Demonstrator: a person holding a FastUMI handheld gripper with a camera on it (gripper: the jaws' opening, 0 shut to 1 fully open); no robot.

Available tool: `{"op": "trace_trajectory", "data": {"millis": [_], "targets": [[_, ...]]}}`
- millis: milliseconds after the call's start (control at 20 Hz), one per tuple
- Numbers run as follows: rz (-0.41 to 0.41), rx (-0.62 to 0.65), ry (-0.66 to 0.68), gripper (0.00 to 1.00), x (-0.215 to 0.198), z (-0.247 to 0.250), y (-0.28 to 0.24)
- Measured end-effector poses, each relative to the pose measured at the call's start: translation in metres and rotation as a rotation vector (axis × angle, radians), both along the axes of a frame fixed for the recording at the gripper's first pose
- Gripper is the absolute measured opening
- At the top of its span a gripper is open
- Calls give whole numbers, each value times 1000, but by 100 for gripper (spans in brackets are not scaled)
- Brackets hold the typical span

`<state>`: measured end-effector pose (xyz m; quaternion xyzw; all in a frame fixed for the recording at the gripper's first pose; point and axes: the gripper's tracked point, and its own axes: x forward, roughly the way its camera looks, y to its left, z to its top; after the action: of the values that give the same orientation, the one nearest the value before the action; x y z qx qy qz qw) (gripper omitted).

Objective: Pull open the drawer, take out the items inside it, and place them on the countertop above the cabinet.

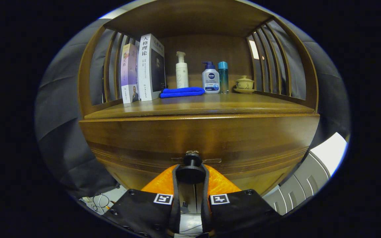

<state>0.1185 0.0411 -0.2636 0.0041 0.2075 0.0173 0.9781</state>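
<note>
My gripper (190, 172) is closed on the drawer's knob (190, 169), one finger pressing each side. The drawer (197, 142) front sits just beyond, shut.

The gripper (190, 172) camera looks level and close at the drawer front (197, 138), seemingly just below the countertop (197, 105).

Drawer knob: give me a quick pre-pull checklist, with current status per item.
1. Tongs closed around the drawer knob: ok, a finger on each side.
2. Knob centred between fingers: ok.
3. Drawer front flush with cabinet, not yet pulled: ok.
4. Firm pad contact on knob: cannot tell.
5. Free countertop in front of the blue cloth and bottles for drawer items: ok.
6. Drawer contents: cannot tell, drawer closed.
</note>
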Motion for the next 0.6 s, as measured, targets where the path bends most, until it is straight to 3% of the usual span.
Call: {"op": "trace_trajectory", "data": {"millis": [600], "targets": [[22,-14,-27,27,-47,3,-3]]}}
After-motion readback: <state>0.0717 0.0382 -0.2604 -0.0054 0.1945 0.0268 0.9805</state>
